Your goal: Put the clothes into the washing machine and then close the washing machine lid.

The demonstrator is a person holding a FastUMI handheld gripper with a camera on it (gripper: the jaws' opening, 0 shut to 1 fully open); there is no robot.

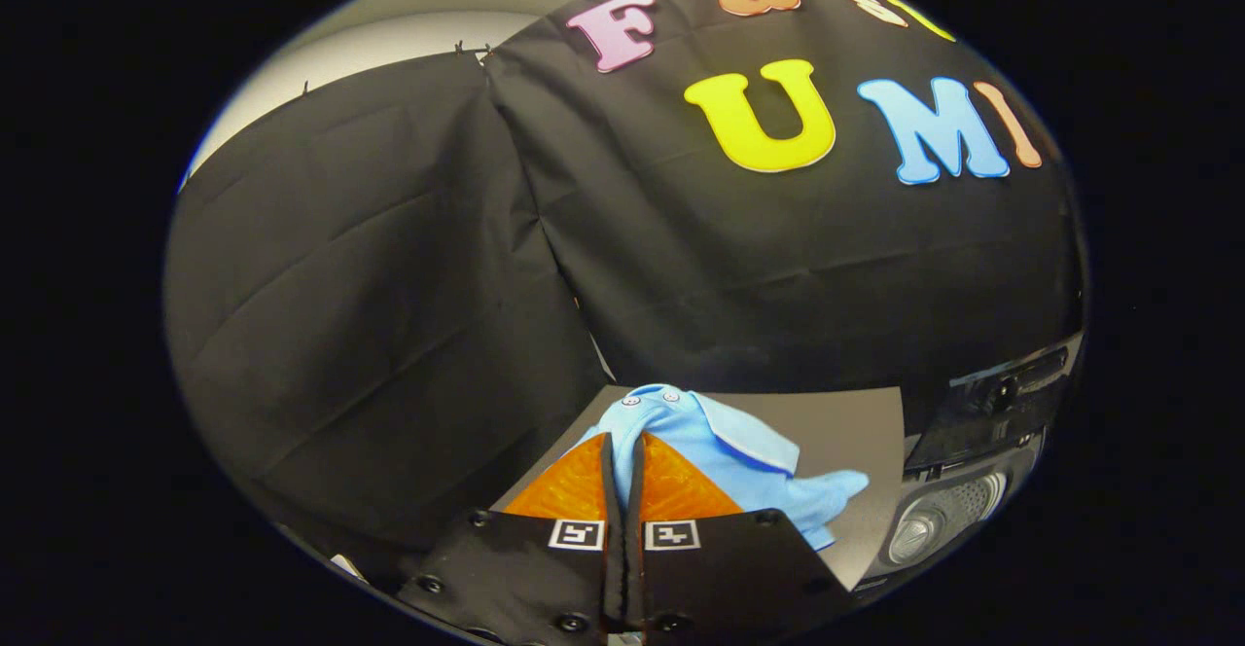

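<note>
A light blue polo shirt [725, 451] with small buttons at its collar bunches right at my fingertips and drapes off past the right finger toward the washing machine. My gripper [622, 444] is shut on the blue shirt, its fingers pressed together with a fold of the cloth pinched at the tips. Beyond the right finger stands the washing machine [973, 471], with its dark lid [1002, 403] raised and the metal drum [939, 521] showing inside the opening.
A grey tabletop [856, 427] lies under and behind the shirt, ending at the washing machine's side. Black cloth walls [389, 286] close the booth just behind the table and to the left.
</note>
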